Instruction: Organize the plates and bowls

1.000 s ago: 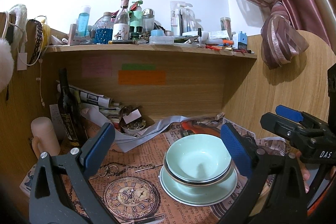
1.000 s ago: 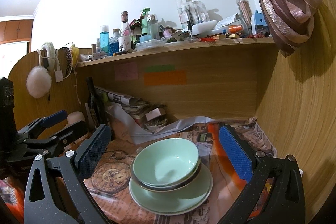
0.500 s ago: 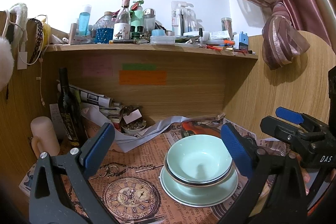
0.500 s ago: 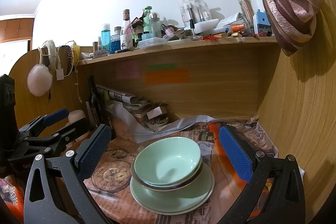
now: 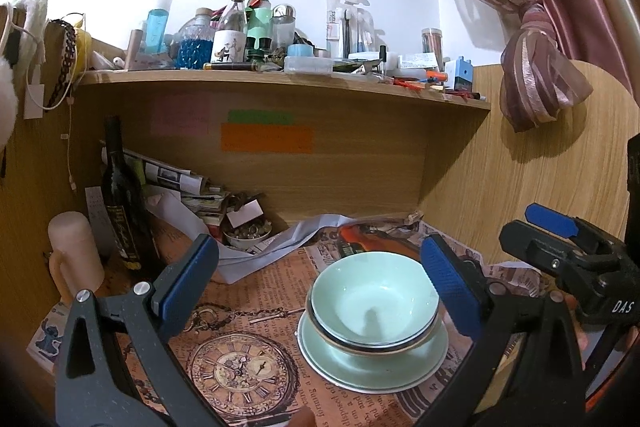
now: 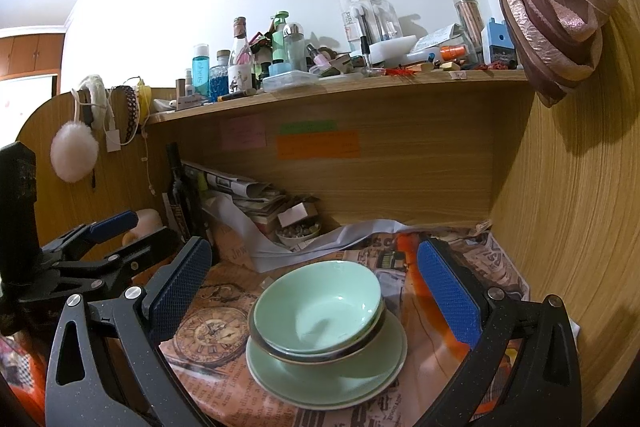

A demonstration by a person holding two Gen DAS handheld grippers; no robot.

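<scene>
Pale green bowl (image 5: 374, 301) nested in a second bowl, both stacked on matching plate (image 5: 374, 367). Left gripper (image 5: 320, 279) and right gripper (image 6: 314, 281) spread wide, hovering, holding nothing.

Bowls (image 5: 374, 301): pale green, lower one dark-rimmed. Plate (image 5: 372, 363): pale green. Paper (image 5: 256, 307): brown, clock print. Gripper pads (image 5: 186, 281): blue. Curtain (image 5: 532, 67): pink, striped.
</scene>
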